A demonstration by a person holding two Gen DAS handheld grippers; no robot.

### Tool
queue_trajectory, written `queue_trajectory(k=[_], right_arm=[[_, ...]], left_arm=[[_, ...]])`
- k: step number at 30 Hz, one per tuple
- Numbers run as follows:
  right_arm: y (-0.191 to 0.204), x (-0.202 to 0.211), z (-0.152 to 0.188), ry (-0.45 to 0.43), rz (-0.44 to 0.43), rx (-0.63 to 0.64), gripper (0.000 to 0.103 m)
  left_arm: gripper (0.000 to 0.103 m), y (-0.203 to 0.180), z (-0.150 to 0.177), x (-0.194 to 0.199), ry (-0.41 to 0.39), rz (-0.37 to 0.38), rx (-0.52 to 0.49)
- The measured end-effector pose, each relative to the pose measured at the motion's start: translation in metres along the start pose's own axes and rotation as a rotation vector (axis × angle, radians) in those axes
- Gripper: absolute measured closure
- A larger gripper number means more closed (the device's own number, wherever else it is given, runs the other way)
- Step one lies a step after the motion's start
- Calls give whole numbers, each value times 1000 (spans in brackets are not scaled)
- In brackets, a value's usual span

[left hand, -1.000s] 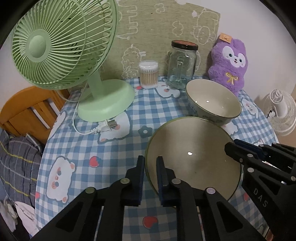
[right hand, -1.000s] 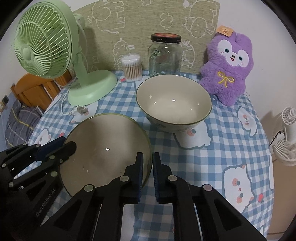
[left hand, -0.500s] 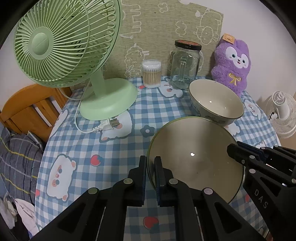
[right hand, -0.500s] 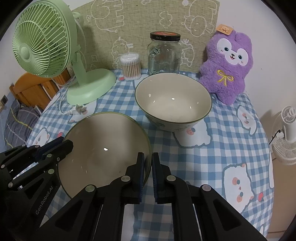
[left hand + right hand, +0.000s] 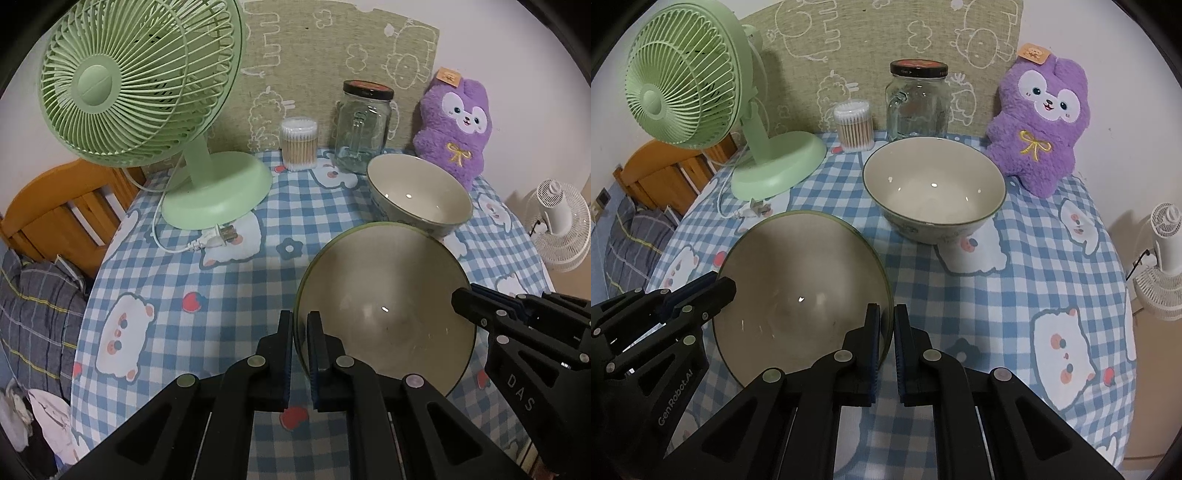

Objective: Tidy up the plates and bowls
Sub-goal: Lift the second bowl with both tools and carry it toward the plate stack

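Green-rimmed ceramic plate (image 5: pixel 384 314) sits at the front of the checked surface (image 5: pixel 221 288), just before the bowl (image 5: pixel 932 188). The left hand-held gripper (image 5: pixel 300 328) is clamped on the plate's left rim; the right hand-held gripper (image 5: pixel 886 325) is clamped on its right rim. Judged step: two-sided grasp made, lift pending. The next move calls for raising both sides evenly, then placing the plate with the bowl. The plate faces up, slightly tilted; being round, it has no long axis.
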State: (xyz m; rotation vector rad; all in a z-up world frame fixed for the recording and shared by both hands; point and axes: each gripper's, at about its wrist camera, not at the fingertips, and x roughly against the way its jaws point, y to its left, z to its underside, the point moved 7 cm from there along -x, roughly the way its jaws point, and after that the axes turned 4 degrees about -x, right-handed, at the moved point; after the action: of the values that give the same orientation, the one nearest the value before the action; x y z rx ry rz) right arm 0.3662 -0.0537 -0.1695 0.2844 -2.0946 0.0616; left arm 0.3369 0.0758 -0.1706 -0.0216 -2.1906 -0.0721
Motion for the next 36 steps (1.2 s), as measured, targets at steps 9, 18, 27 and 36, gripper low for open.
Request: queue_trajectory(k=[9, 18, 27, 36], right_arm=[[1, 22, 14, -13, 7, 22, 93], [2, 44, 29, -25, 4, 17, 93], [6, 73, 44, -53, 9, 32, 93], [11, 106, 58, -82, 10, 49, 93]], left_arm=[[99, -7, 12, 18, -8, -2, -8], [99, -13, 22, 43, -35, -8, -18], [99, -19, 34, 71, -63, -23, -25], [99, -23, 45, 103, -93, -28, -32]])
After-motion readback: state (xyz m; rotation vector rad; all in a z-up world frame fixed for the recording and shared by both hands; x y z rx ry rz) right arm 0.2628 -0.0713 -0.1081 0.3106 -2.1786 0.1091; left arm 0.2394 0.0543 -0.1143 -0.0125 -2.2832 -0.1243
